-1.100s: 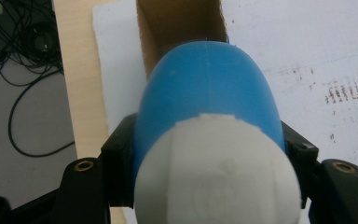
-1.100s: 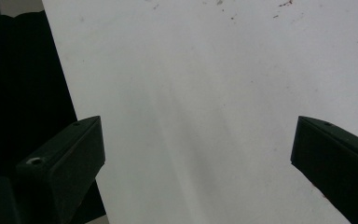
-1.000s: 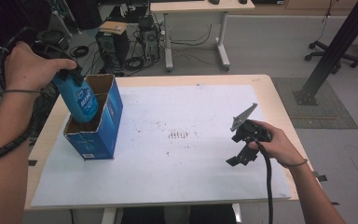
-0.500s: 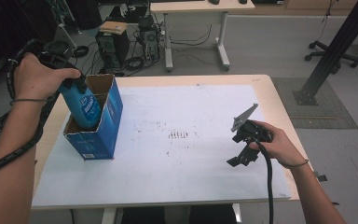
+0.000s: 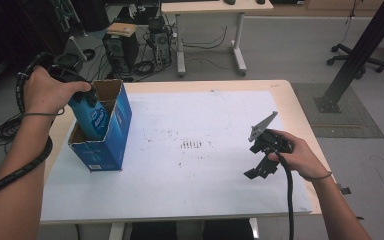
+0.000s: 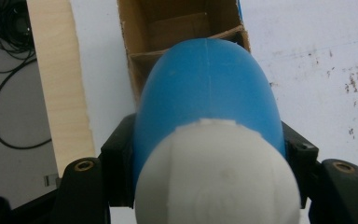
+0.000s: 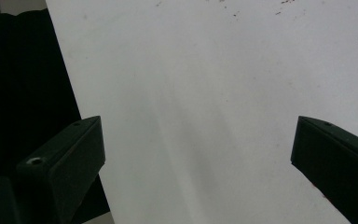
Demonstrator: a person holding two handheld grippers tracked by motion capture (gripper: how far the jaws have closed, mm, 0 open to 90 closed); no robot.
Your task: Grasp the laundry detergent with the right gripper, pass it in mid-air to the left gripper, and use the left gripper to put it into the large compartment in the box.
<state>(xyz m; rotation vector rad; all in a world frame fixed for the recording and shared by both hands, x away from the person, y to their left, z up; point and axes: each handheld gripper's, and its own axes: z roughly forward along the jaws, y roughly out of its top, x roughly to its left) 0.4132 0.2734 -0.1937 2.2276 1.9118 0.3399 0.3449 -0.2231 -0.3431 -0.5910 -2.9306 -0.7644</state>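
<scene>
Now lower: blue plastic bottle with white cap (image 5: 91,116), clamped in left claw (image 5: 82,97), sunk deeper into blue cardboard box (image 5: 111,131) at table's (image 5: 190,200) nine o'clock; insertion nearly complete. Right claw (image 5: 260,167): wide, empty, four o'clock.

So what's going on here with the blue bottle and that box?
A person is working at a table with a handheld claw in each hand. The left claw is clamped on a blue bottle with a white cap, its lower end inside an open blue cardboard box. The right claw is open over the white tabletop, holding nothing.
</scene>
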